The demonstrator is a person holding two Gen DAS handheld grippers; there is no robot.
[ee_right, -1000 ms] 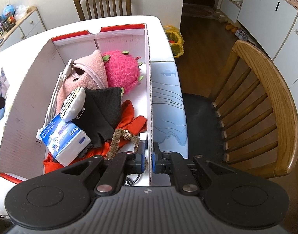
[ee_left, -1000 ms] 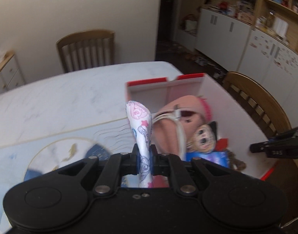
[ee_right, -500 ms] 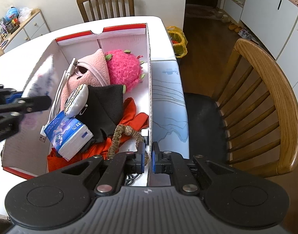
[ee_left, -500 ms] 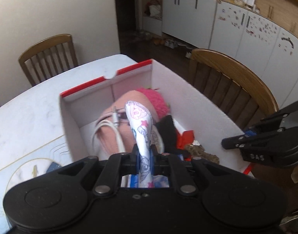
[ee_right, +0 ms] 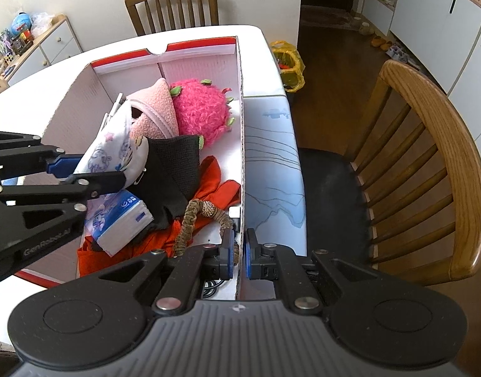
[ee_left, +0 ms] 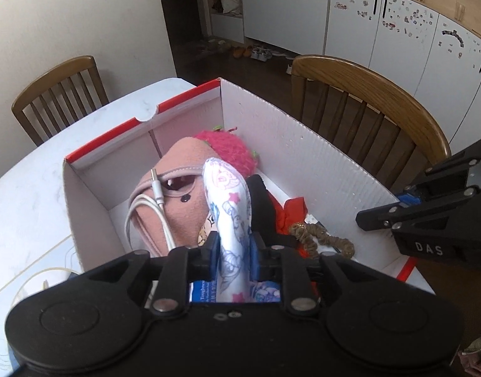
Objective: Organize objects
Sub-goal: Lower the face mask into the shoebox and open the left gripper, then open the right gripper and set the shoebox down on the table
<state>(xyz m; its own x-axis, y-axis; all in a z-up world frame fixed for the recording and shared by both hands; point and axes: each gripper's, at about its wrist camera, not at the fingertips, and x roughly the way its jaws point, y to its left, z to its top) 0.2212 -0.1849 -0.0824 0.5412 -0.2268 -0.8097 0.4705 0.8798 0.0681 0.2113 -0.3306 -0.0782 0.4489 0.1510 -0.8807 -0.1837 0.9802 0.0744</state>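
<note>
White printed cloth pouch with pink and blue cartoon figures [ee_left: 232,216]: soft, elongated, standing upright at frame centre over the open white cardboard box with red rim [ee_left: 319,160]. Left tongs [ee_left: 234,256] have just been opening; pouch sits between the blue pads, contact unclear. Right tongs [ee_right: 239,253], lower centre, pinch the box's right wall, tilted steeply down.

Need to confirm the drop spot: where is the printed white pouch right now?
The printed pouch sits between the left gripper's just-opening jaws, over the box, above the tissue pack beside the pink plush.
</note>
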